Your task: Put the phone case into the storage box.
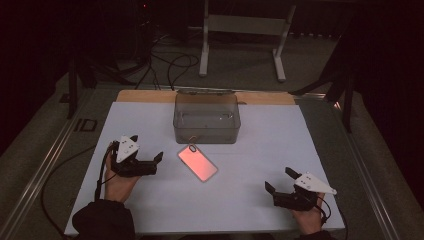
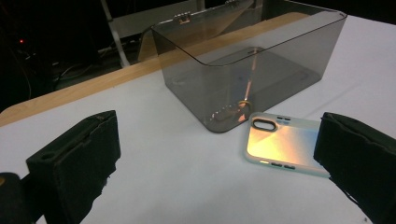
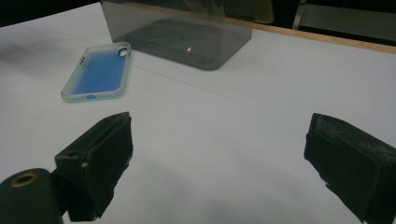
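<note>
Right claw (image 1: pixel 280 184) gapes empty at the counter's (image 1: pixel 150 120) 5 o'clock; left claw (image 1: pixel 156 163) spread wide at 9 o'clock, phone case (image 1: pixel 198 163) lying flat just beside it toward 3 o'clock, before the clear box (image 1: pixel 206 119)

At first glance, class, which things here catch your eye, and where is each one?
The shiny phone case lies flat mid-sheet, glowing pink from above. Just behind it stands a smoky see-through box, open-topped, near the table's far edge. The left tongs and right tongs rest open on either side, holding nothing.
</note>
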`<state>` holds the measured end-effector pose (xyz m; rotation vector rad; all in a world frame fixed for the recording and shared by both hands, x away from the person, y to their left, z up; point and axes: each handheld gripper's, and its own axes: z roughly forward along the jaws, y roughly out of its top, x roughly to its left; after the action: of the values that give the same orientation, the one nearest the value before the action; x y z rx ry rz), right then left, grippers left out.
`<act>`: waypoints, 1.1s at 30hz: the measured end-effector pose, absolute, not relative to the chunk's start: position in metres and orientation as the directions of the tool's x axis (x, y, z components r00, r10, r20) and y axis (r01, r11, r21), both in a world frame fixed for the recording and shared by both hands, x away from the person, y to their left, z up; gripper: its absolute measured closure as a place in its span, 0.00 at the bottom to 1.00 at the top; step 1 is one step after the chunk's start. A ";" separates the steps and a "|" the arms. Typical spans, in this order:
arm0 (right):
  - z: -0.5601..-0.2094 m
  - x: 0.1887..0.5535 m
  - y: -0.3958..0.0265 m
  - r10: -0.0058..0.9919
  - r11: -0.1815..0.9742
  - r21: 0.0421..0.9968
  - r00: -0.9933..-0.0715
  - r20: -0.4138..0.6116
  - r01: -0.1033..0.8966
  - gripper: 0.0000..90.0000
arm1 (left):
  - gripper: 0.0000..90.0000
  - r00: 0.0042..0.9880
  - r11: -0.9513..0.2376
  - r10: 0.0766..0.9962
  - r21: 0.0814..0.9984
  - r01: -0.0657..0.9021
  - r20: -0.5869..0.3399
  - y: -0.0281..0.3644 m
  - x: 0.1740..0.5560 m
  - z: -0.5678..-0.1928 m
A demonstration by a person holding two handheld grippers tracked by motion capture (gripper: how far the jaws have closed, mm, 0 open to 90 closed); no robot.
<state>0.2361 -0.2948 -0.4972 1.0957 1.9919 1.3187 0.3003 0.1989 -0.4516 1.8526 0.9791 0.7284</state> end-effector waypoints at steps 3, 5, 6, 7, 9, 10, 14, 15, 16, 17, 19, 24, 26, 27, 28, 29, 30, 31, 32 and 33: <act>-0.497 0.236 -0.295 0.838 0.204 0.917 -0.546 0.019 0.344 0.09 | 0.01 0.520 -0.303 0.849 0.894 0.330 0.096 0.197 0.303 -0.451; -0.497 0.236 -0.295 0.838 0.203 0.916 -0.546 0.020 0.345 0.09 | 0.01 0.522 -0.308 0.847 0.892 0.331 0.098 0.195 0.305 -0.451; -0.497 0.236 -0.295 0.838 0.203 0.917 -0.546 0.019 0.344 0.09 | 0.01 0.524 -0.311 0.846 0.891 0.331 0.101 0.195 0.306 -0.451; -0.497 0.236 -0.295 0.838 0.203 0.917 -0.546 0.019 0.344 0.09 | 0.01 0.526 -0.315 0.844 0.889 0.331 0.103 0.194 0.307 -0.451; -0.497 0.236 -0.295 0.838 0.203 0.917 -0.546 0.019 0.343 0.09 | 0.01 0.527 -0.317 0.844 0.888 0.333 0.103 0.193 0.309 -0.451; -0.497 0.236 -0.295 0.838 0.202 0.917 -0.546 0.020 0.344 0.09 | 0.01 0.529 -0.319 0.842 0.887 0.333 0.104 0.192 0.309 -0.452; -0.497 0.236 -0.295 0.838 0.200 0.917 -0.545 0.022 0.344 0.09 | 0.01 0.527 -0.325 0.843 0.883 0.340 0.107 0.191 0.312 -0.452; -0.497 0.236 -0.295 0.838 0.200 0.917 -0.545 0.022 0.344 0.09 | 0.01 0.527 -0.323 0.843 0.883 0.340 0.106 0.192 0.313 -0.452; -0.497 0.236 -0.295 0.838 0.201 0.917 -0.546 0.021 0.344 0.09 | 0.01 0.527 -0.321 0.843 0.884 0.340 0.103 0.192 0.314 -0.452; -0.497 0.236 -0.295 0.838 0.202 0.917 -0.546 0.021 0.345 0.09 | 0.01 0.527 -0.319 0.844 0.884 0.342 0.101 0.192 0.314 -0.452; -0.497 0.236 -0.295 0.837 0.203 0.916 -0.546 0.021 0.345 0.09 | 0.01 0.527 -0.320 0.844 0.884 0.341 0.102 0.191 0.315 -0.451; -0.497 0.236 -0.295 0.837 0.203 0.916 -0.547 0.020 0.345 0.09 | 0.01 0.535 -0.335 0.837 0.877 0.343 0.110 0.189 0.319 -0.451; -0.497 0.236 -0.294 0.836 0.202 0.917 -0.549 0.021 0.344 0.09 | 0.01 0.538 -0.340 0.835 0.875 0.343 0.113 0.187 0.321 -0.450; -0.497 0.236 -0.294 0.836 0.205 0.917 -0.549 0.018 0.343 0.09 | 0.01 0.538 -0.341 0.835 0.875 0.344 0.114 0.186 0.322 -0.450; -0.498 0.236 -0.294 0.834 0.206 0.917 -0.551 0.018 0.342 0.09 | 0.01 0.541 -0.345 0.833 0.874 0.343 0.116 0.186 0.323 -0.450; -0.497 0.236 -0.294 0.834 0.204 0.917 -0.551 0.021 0.344 0.09 | 0.01 0.541 -0.347 0.833 0.872 0.345 0.118 0.185 0.324 -0.450; -0.497 0.236 -0.294 0.834 0.205 0.917 -0.551 0.019 0.342 0.09 | 0.01 0.544 -0.352 0.830 0.870 0.344 0.121 0.184 0.325 -0.450; -0.497 0.236 -0.294 0.835 0.205 0.917 -0.549 0.018 0.342 0.09 | 0.01 0.544 -0.352 0.830 0.870 0.344 0.121 0.183 0.325 -0.451; -0.497 0.236 -0.294 0.836 0.204 0.917 -0.548 0.020 0.344 0.09 | 0.01 0.546 -0.356 0.829 0.869 0.344 0.123 0.183 0.326 -0.451; -0.497 0.236 -0.295 0.835 0.203 0.917 -0.550 0.022 0.344 0.09 | 0.01 0.545 -0.357 0.829 0.868 0.346 0.124 0.182 0.327 -0.451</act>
<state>0.2363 -0.2945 -0.4973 1.0931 1.9943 1.3246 0.3274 0.1822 -0.4514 1.9349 0.9535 0.7199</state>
